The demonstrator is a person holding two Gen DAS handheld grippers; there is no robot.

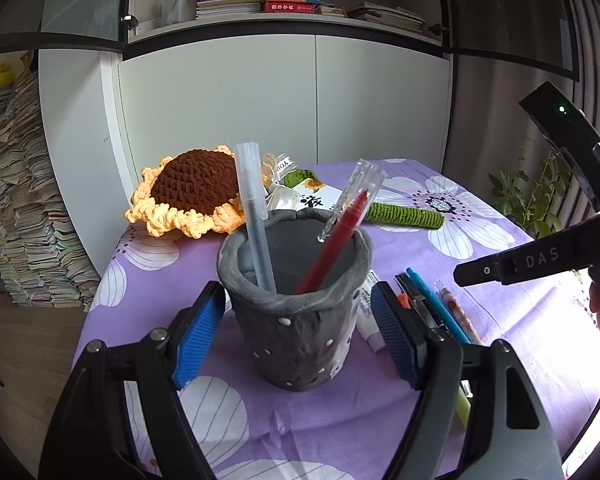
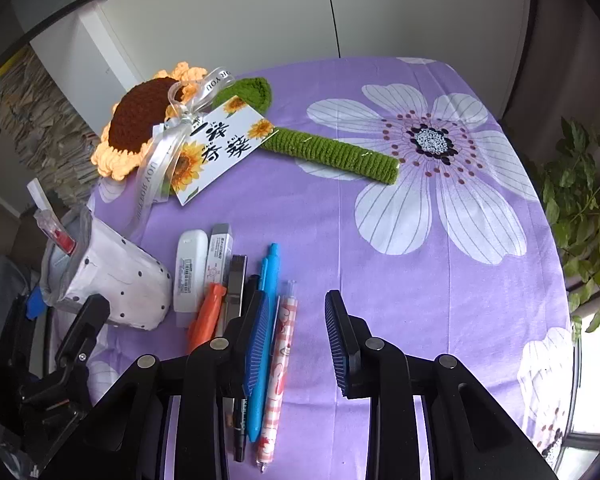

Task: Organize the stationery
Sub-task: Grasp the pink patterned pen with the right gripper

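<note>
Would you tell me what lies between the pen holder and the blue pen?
In the right wrist view, between pen holder and blue pen: white eraser, orange item, dark pens.

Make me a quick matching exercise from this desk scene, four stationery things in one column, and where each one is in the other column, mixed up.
Things:
1. red pen
2. blue pen
3. crochet sunflower
4. white correction tape

Places:
A. flat on the cloth, next to the pink patterned pen
B. at the far end of the table, with a ribbon and a card
C. standing in the grey pen cup
D. flat on the cloth, nearest the cup

Pairs: 1-C, 2-A, 3-B, 4-D
</note>
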